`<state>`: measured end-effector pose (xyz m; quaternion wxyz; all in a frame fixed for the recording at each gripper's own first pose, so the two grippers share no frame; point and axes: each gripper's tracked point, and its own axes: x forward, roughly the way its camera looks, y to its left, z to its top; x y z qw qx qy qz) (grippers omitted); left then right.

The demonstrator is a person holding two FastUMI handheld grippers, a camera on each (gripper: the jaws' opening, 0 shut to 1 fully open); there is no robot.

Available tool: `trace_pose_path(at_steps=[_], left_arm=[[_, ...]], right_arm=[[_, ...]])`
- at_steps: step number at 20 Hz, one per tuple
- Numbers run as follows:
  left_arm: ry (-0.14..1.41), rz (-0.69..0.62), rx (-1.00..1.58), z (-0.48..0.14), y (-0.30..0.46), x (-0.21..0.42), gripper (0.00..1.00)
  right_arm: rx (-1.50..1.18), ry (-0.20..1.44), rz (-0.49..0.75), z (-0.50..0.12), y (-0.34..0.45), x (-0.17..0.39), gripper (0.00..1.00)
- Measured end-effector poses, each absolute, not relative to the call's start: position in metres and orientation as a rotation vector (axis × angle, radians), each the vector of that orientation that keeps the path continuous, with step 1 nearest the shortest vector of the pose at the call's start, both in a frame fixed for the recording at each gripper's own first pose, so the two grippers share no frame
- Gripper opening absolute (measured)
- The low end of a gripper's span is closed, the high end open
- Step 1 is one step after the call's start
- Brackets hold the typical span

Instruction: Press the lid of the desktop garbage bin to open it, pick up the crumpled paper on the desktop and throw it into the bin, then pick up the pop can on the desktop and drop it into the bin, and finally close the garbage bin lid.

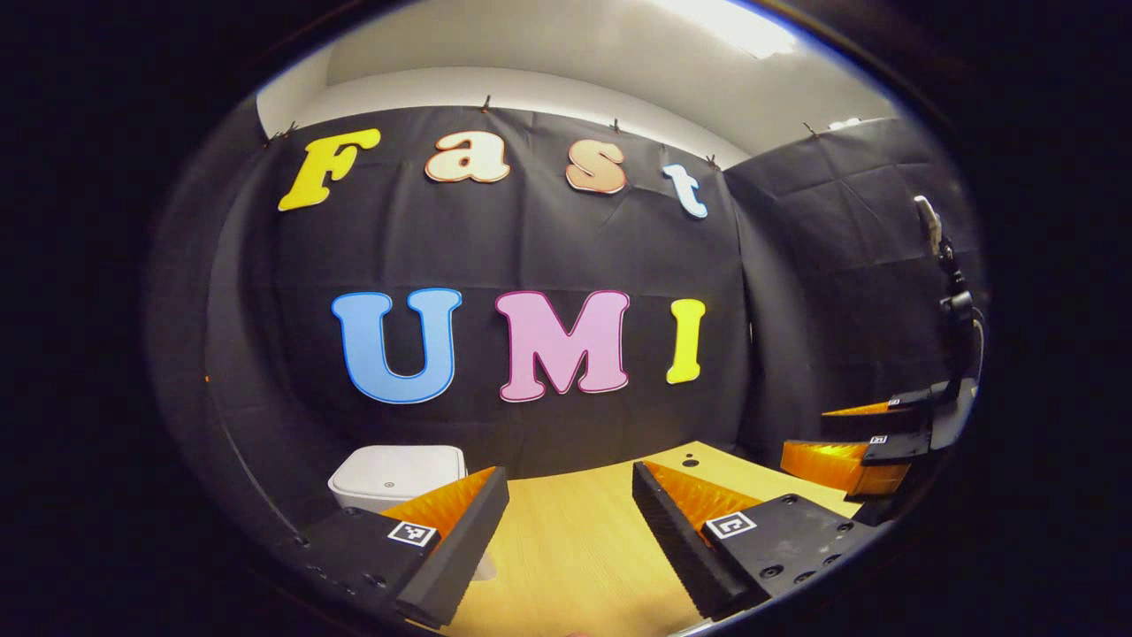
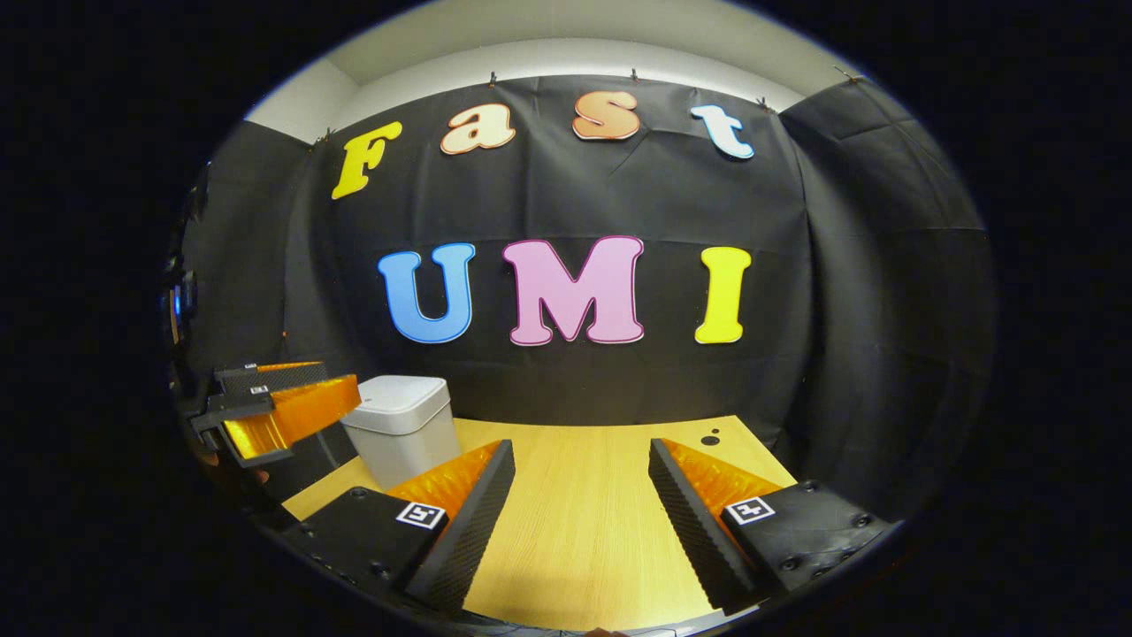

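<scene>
A light wooden table (image 2: 584,504) carries a white bin (image 2: 402,425), lid shut, at its far left corner.

From my screen, both views are rather dim, with the black cloth taking most of the light. In the left gripper view a ceiling lamp (image 1: 730,22) glares white at the top. The wooden table (image 2: 584,495) is evenly bright, with soft shadows. The centre is sharp. Straight lines bend strongly at the edges, where the picture darkens and blurs.
</scene>
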<state>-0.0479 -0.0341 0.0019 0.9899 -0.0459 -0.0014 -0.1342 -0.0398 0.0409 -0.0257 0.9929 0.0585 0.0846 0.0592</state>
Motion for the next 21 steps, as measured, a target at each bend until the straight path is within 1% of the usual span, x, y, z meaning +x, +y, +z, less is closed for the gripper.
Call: trace_pose_path(at_steps=[2, 4, 9, 11, 13, 15, 19, 21], left_arm=[[0.006, -0.189, -0.055, 0.0, -0.028, -0.043, 0.94], [0.054, -0.114, -0.049, -0.01, -0.028, -0.047, 0.95], [0.065, -0.012, -0.039, -0.009, -0.033, -0.05, 0.94], [0.042, -0.021, -0.023, 0.001, -0.037, -0.047, 0.94], [0.039, -0.034, -0.011, 0.006, -0.039, -0.042, 0.94], [0.002, -0.059, -0.005, 0.016, -0.042, -0.037, 0.94], [-0.018, -0.086, -0.023, 0.02, -0.044, -0.029, 0.94], [-0.061, -0.102, -0.036, 0.029, -0.042, -0.03, 0.95]], right_arm=[[0.077, 0.129, 0.135, -0.019, 0.021, -0.029, 0.98], [0.054, 0.115, 0.168, -0.022, 0.012, -0.021, 0.98], [-0.009, 0.069, 0.259, -0.023, -0.005, -0.014, 0.98], [-0.023, 0.05, 0.261, -0.018, -0.009, -0.011, 0.98], [-0.014, 0.054, 0.23, -0.016, -0.012, -0.007, 0.98], [0.033, 0.034, 0.206, -0.005, -0.007, -0.008, 0.98], [-0.008, 0.001, 0.208, 0.01, 0.002, -0.005, 0.98], [-0.014, 0.005, 0.221, 0.011, 0.009, -0.004, 0.97]])
